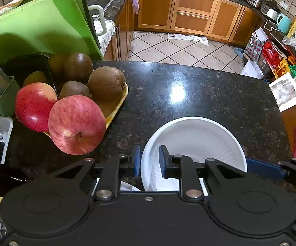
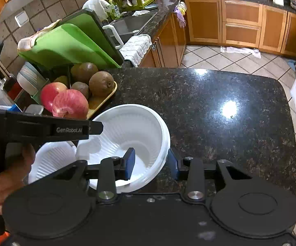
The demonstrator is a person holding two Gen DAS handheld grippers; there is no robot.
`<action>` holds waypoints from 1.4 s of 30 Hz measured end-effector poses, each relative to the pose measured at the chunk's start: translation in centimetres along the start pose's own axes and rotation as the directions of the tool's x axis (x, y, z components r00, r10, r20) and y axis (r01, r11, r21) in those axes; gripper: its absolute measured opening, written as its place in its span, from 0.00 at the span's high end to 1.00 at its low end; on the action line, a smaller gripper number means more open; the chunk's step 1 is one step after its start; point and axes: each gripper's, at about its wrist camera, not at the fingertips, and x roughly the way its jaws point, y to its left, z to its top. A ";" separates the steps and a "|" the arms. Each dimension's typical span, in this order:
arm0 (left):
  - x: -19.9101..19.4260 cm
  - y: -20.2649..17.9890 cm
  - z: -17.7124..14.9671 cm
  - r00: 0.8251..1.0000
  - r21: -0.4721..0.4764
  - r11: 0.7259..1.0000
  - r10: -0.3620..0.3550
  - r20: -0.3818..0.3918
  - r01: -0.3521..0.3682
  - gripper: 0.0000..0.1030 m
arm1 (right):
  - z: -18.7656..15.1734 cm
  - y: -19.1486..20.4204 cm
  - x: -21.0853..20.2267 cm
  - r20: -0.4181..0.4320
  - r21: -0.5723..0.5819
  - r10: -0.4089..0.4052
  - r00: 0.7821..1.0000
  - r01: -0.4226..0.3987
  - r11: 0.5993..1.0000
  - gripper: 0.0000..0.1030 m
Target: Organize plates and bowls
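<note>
We have the left gripper (image 1: 149, 161) clamped on the near-left rim of a white ribbed bowl (image 1: 199, 135), one pad inside, one outside. The right gripper (image 2: 151, 165) straddles the bowl's right rim, jaws narrow, grip unclear. The bowl sits on the dark granite counter (image 2: 219, 106), a second white bowl (image 2: 51, 160) just left. Beyond: apples (image 1: 76, 124), kiwis (image 1: 106, 84) on a yellow tray (image 1: 115, 107).

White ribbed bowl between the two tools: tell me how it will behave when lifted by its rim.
The white ribbed bowl looks like thin disposable plastic, so probably very light and flexible; its rim may buckle under a pinch. The glossy wall could slip between the pads. It looks nested in a second bowl, which might lift with it.
</note>
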 end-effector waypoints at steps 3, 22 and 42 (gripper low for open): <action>0.2 -0.3 -0.1 1.000 0.009 1.000 0.015 -0.001 -0.015 0.71 | -0.1 0.3 0.0 0.011 -0.019 -0.017 1.000 0.018 1.000 0.65; 1.9 -1.5 -0.5 1.000 0.050 0.999 0.010 -0.012 -0.009 0.76 | 0.1 -1.3 2.9 -0.047 0.070 -0.021 0.999 0.024 0.997 0.80; -10.7 -3.8 -4.8 0.990 0.105 0.993 -0.070 0.123 0.057 0.79 | -3.9 1.3 -12.4 0.130 0.028 -0.041 0.991 0.037 0.999 0.81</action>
